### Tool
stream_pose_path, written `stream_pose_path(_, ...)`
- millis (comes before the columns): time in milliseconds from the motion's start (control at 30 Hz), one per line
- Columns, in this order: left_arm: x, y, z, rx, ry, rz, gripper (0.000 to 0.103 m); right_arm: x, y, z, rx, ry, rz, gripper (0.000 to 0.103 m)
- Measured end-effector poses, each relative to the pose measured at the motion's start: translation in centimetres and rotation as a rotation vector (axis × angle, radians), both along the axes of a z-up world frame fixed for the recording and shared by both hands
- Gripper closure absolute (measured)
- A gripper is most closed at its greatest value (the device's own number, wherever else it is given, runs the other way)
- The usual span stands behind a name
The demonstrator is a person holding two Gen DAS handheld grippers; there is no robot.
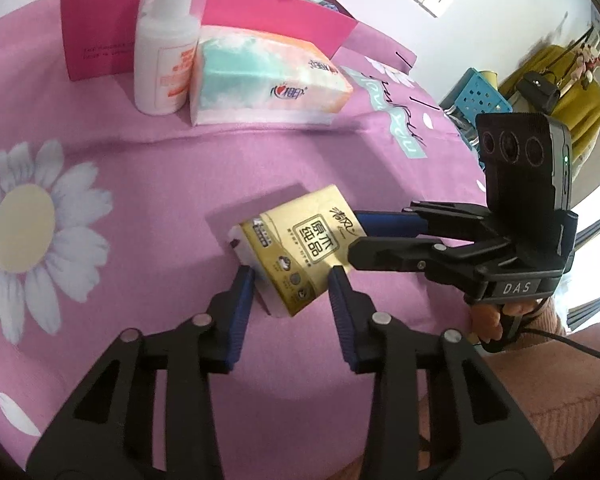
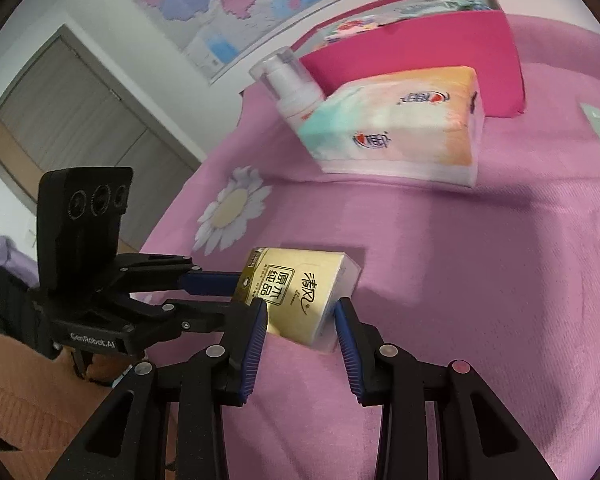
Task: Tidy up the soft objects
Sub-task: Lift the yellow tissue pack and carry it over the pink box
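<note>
A: While the gold pack (image 1: 300, 250) hangs tilted at the centre of the left-wrist frame, we've got both claws on it. Our left gripper (image 1: 291, 282) has its blue pads (image 1: 242, 292) set to the pack's lower corners, jaws spread to about the pack's width.

B: And our right gripper (image 2: 300, 312) straddles the same pack (image 2: 300, 294) low in its own frame, jaws parted just as wide, pads at each side. Whether either pair truly pinches or only brushes the wrapper, we cannot tell.

A: The shadow on the pink sheet (image 1: 140, 152) under the pack suggests it's raised off the bed. We'd judge two claws are on it because a soft pack sags from one grip.

B: Possibly a hand-over, too. In the upper part of the frame the big tissue pack (image 2: 400, 128) lies just beside the white bottle (image 2: 288, 80), both in front of the magenta box (image 2: 440, 48).

A: That box (image 1: 228, 20) sits open at the top of our frame with things already in it. We reckon the gold pack is bound there.

B: Squeeze gently; the wrapper looks slippery.
</note>
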State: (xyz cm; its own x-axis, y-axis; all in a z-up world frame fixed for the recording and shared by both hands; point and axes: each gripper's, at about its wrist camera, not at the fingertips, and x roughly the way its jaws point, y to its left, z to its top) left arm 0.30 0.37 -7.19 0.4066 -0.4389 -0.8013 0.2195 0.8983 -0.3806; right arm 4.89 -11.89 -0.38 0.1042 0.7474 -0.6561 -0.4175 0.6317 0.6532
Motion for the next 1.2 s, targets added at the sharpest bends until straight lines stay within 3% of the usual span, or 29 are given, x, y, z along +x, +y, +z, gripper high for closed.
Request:
stream_pose_path(467, 0.3, -0.3, 1.1, 0.038, -0.043, -0.013, 0.062, 0.2, 0.1, 0.9, -0.022, -0.027, -0.028, 0.068)
stream_pose_path(1200, 3.9, -0.2, 8.5, 0.108, -0.255, -0.033, 0.062, 4.9, -0.8, 7.5, 0.025, -0.227, -0.113, 0.068)
